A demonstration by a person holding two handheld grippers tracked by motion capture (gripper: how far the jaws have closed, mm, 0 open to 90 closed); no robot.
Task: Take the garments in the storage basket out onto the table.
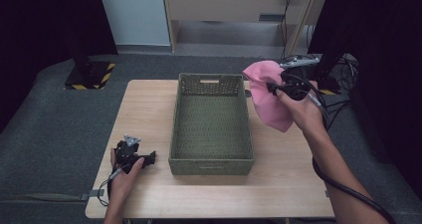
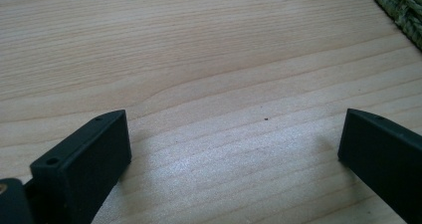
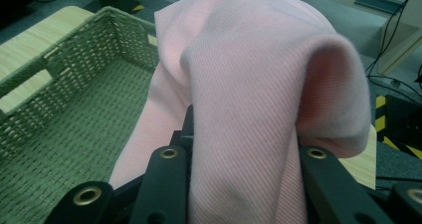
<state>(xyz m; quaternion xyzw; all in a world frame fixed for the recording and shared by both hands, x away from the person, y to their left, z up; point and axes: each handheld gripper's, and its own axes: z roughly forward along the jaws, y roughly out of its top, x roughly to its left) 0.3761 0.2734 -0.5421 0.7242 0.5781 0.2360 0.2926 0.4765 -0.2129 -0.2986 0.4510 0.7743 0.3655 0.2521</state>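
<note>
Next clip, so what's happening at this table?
A person works at a wooden table with a gripper in each hand. The right gripper is shut on a pink cloth, held in the air beside the far right corner of a green woven basket. The basket's inside looks bare. The left gripper rests on the tabletop near the basket's near left corner, jaws apart with nothing between them.

basket (image 1: 211,167) walls block mid-table | its open top passable | left tabletop (image 1: 144,109) bare — free passage
</note>
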